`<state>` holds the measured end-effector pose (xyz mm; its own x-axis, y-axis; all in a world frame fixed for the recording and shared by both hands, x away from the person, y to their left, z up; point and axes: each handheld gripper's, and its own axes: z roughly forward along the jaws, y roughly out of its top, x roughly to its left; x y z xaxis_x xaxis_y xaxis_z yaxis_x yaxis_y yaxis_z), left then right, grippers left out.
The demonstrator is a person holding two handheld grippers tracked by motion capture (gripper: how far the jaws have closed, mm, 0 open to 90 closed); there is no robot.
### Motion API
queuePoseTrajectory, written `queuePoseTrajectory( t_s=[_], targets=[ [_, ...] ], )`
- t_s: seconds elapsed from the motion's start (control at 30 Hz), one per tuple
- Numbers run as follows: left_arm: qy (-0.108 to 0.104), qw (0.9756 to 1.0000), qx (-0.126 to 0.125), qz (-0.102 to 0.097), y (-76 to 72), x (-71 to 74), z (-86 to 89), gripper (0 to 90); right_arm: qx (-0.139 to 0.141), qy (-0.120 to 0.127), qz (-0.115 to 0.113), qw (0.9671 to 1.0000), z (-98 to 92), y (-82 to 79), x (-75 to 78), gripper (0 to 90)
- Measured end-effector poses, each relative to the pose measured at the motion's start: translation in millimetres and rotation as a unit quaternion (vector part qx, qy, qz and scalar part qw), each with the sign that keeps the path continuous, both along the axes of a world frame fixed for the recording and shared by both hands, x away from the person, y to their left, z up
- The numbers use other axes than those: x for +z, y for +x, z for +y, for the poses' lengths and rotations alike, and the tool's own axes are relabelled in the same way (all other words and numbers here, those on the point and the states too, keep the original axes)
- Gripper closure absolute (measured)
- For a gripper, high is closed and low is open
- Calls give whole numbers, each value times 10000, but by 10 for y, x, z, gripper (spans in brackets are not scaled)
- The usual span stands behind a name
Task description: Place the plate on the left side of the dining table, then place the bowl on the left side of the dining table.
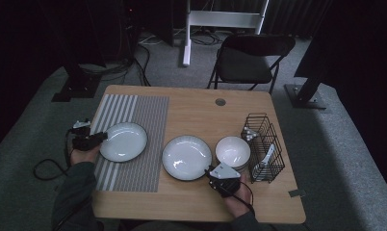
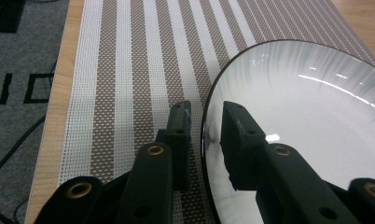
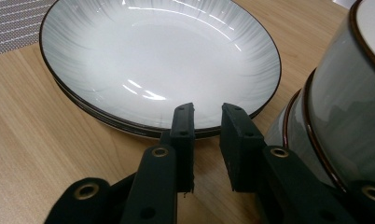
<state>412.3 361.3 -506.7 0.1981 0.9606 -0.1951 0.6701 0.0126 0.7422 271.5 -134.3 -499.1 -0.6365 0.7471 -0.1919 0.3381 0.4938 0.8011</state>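
At the near edge of the light wooden counter (image 1: 191, 202), a person's right hand holds the right gripper (image 1: 212, 172). Its jaws stand slightly apart with nothing between them, just short of the rim of a white, dark-rimmed plate stack (image 3: 157, 65) at the counter's middle. Just right of that sits a stack of white bowls (image 1: 233, 151), then a black wire rack (image 1: 264, 144) holding utensils. At the left, the left gripper (image 2: 205, 135) straddles the near-left rim of a single white, dark-rimmed plate (image 2: 307, 121), one jaw outside, one inside; the outer one clears the rim, so the grip is loose. This plate lies on a striped brown-and-white woven placemat (image 1: 134, 115). Beyond the counter stands a black folding chair (image 1: 249, 57).
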Motion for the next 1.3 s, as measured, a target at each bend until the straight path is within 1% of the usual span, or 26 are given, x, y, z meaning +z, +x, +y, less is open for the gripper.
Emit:
queuePoseTrajectory(
  t_s=[0.13,0.17,0.23,0.33,0.43,0.5,0.6,0.7,0.73,0.8,0.87,0.93,1.03,1.07,1.13,1.17,1.23,1.3],
  targets=[
    [32,10000,5,-64,-15,33,6,729,11,-3,3,10000,-3,-1,-1,747],
    [41,9999,23,-119,-24,60,17,729,12,-3,4,10000,-3,-1,-1,747],
    [72,9998,38,-155,-31,84,22,721,20,-4,4,10000,-2,-3,-1,740],
    [131,9996,69,-220,-46,128,24,690,23,4,4,10000,-2,-3,-1,740],
    [184,9992,69,-358,-62,188,6,681,21,-4,3,10000,-2,-3,-1,740],
    [181,9990,53,-409,-68,217,-8,669,22,-5,1,10000,-1,-5,-2,734],
    [202,9979,30,-608,-89,290,-35,646,30,3,3,10000,1,-11,-1,721],
    [214,9968,-28,-765,-99,363,-65,633,40,8,0,10000,0,-12,-2,717],
    [222,9967,-66,-777,-103,383,-69,626,48,8,4,10000,0,-12,-1,714],
    [210,9958,-121,-879,-110,433,-96,620,54,17,13,10000,2,-16,-2,704],
    [185,9952,-190,-939,-115,472,-120,612,60,16,11,10000,3,-19,-2,696],
    [155,9950,-316,-930,-110,499,-140,597,68,16,11,10000,-4,-28,4,688],
    [203,9947,-380,-931,-104,527,-182,594,60,26,-25,10000,-28,-56,28,672],
    [179,9943,-419,-963,-98,545,-209,593,63,31,-30,10000,-38,-63,33,670],
    [162,9942,-425,-971,-97,548,-218,582,89,39,-10,10000,-51,-68,36,680],
    [62,9943,-501,-939,-91,560,-238,582,132,27,15,9999,-62,-69,37,682],
    [86,9943,-546,-915,-84,573,-273,578,114,30,56,9999,-92,-88,26,677],
    [39,9942,-586,-902,-74,586,-299,573,101,21,82,9999,-118,-88,8,671]
  ],
)
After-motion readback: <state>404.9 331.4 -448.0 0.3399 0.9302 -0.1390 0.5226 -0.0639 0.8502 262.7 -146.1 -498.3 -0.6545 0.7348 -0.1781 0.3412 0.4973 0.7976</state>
